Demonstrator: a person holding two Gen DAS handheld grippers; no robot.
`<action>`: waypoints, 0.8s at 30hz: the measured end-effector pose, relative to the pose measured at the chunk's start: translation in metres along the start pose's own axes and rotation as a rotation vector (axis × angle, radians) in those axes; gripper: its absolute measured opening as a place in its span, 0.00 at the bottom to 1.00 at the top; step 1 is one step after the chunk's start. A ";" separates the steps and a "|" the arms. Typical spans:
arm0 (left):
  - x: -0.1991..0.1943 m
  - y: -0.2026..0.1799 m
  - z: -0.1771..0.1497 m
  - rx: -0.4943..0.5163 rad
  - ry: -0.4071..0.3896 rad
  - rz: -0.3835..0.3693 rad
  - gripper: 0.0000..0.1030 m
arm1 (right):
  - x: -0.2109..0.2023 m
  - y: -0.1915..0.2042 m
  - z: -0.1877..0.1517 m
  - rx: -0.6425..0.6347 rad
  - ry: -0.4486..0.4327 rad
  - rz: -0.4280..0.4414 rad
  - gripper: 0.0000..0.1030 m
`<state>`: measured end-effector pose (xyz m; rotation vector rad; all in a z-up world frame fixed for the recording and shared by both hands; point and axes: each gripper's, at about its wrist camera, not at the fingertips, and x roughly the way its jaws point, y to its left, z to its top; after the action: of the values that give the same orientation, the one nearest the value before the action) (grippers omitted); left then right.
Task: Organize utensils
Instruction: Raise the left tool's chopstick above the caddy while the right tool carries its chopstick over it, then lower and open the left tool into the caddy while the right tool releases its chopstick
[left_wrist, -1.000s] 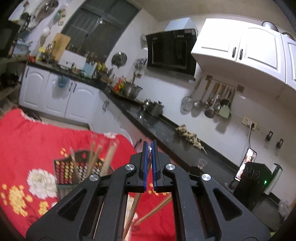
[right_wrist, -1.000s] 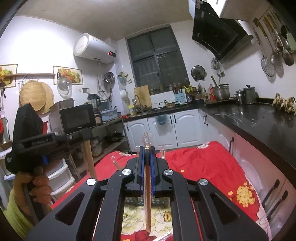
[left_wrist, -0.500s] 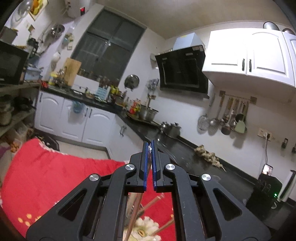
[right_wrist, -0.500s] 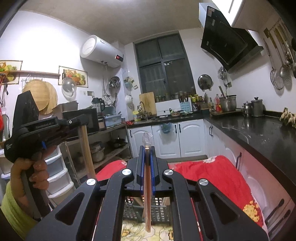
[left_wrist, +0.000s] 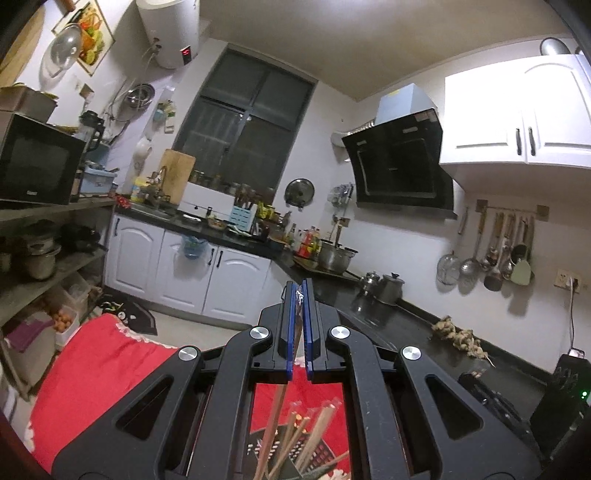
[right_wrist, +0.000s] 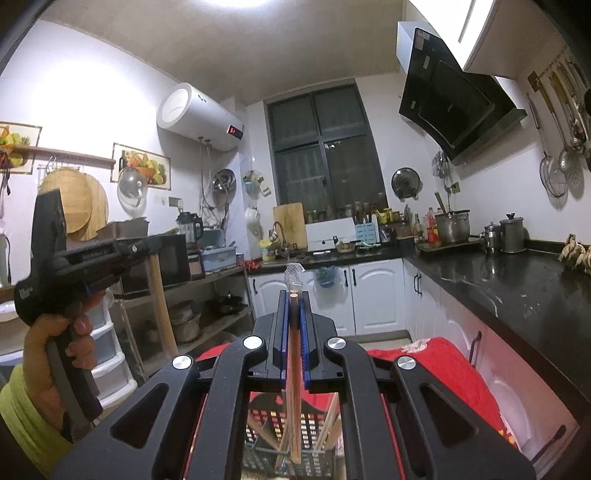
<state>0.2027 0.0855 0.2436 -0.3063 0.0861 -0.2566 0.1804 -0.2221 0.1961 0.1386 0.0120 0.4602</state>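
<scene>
A red cloth (left_wrist: 92, 369) with a flower print covers the table, soft and slightly rumpled, beside a long glossy black countertop (right_wrist: 517, 288). On the cloth stands a dark plastic basket (right_wrist: 310, 421) with a perforated grid wall, holding several slim wooden chopsticks (left_wrist: 295, 432) that lean at different angles (some in clear wrappers). The right gripper (right_wrist: 294, 321), matte black with blue pads, is clamped on a pair of wrapped chopsticks (right_wrist: 293, 387), which hang straight down over the basket, the crinkled wrapper tip poking above the jaws. The left gripper (left_wrist: 300, 317) is closed on another chopstick (left_wrist: 275, 417) slanting down toward the basket. In the right wrist view, a hand (right_wrist: 55, 343) with a yellow-green sleeve grips the left tool's handle.
</scene>
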 end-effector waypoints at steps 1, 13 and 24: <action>0.003 0.001 0.000 -0.004 -0.001 0.002 0.02 | 0.002 0.000 0.002 -0.003 -0.006 -0.003 0.05; 0.027 0.021 -0.023 -0.035 -0.041 0.008 0.02 | 0.030 -0.005 -0.007 -0.003 -0.058 -0.001 0.05; 0.042 0.023 -0.055 -0.008 -0.072 0.022 0.02 | 0.054 -0.002 -0.039 -0.028 -0.037 -0.013 0.05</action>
<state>0.2416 0.0799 0.1822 -0.3221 0.0190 -0.2233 0.2277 -0.1947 0.1583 0.1199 -0.0298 0.4449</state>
